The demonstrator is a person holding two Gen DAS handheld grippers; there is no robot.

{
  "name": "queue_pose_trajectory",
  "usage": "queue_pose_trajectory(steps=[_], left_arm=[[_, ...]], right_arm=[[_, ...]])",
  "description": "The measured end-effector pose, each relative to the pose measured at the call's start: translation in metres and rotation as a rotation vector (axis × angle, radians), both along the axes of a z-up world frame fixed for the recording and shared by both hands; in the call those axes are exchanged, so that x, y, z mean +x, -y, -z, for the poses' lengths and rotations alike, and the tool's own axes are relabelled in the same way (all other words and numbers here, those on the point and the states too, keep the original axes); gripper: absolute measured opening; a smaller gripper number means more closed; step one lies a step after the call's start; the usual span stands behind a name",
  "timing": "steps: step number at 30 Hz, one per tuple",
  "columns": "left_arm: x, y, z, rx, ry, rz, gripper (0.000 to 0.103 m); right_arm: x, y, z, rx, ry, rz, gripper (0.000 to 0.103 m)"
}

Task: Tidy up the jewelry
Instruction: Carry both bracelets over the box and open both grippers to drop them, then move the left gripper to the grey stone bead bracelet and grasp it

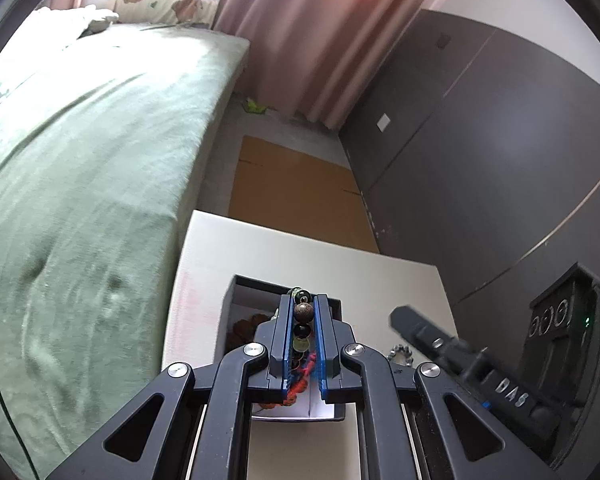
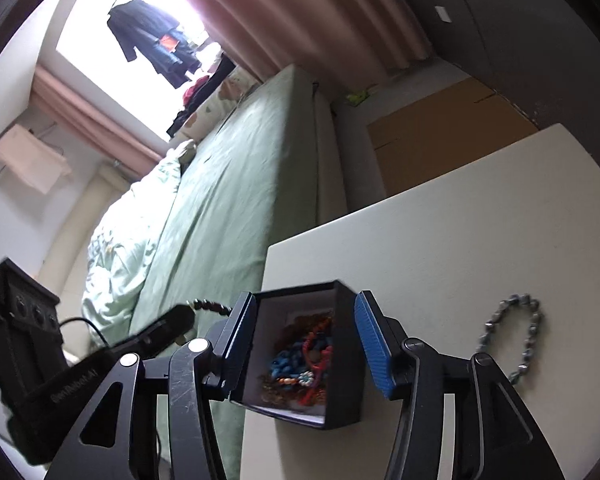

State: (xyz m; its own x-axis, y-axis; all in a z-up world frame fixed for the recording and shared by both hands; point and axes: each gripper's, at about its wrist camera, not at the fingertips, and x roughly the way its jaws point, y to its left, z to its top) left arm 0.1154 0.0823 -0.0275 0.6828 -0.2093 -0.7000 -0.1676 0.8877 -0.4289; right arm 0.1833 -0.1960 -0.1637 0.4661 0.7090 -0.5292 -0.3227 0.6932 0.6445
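Our left gripper (image 1: 304, 320) clenches a beaded bracelet (image 1: 303, 312) above the black box (image 2: 346, 360); our right gripper (image 2: 306, 344), released, straddles the box; a silver bracelet (image 2: 512, 336) lies beside it.

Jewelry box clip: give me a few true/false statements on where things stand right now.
1. The left gripper is shut on a beaded bracelet. True.
2. The black box is empty. False: it holds a tangle of colourful jewelry.
3. The right gripper is clamped on the box. False: its fingers stand open at either side of it.
4. A metal bead bracelet lies on the white table, outside the box. True.
5. The box lid is closed. False: the box is open at the top.
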Motion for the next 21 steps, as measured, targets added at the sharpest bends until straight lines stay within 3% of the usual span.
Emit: queue_pose_trajectory(steps=[9,12,14,16,21], left_arm=[[0.010,0.020,0.013,0.043,-0.078,0.040,0.011],[0.011,0.025,0.018,0.058,-0.102,0.050,0.029],[0.008,0.025,0.020,0.048,-0.102,0.036,0.055],[0.005,0.026,0.019,0.049,-0.089,0.022,0.060],[0.001,0.036,0.018,0.058,-0.089,0.031,0.060]], right_arm=[[0.002,0.031,0.003,-0.011,-0.046,0.064,0.053],[-0.002,0.037,0.002,-0.017,-0.050,0.068,0.053],[-0.003,0.043,0.001,-0.023,-0.051,0.077,0.053],[-0.005,0.053,0.002,-0.031,-0.051,0.087,0.053],[-0.012,0.081,0.001,-0.042,-0.058,0.131,0.053]])
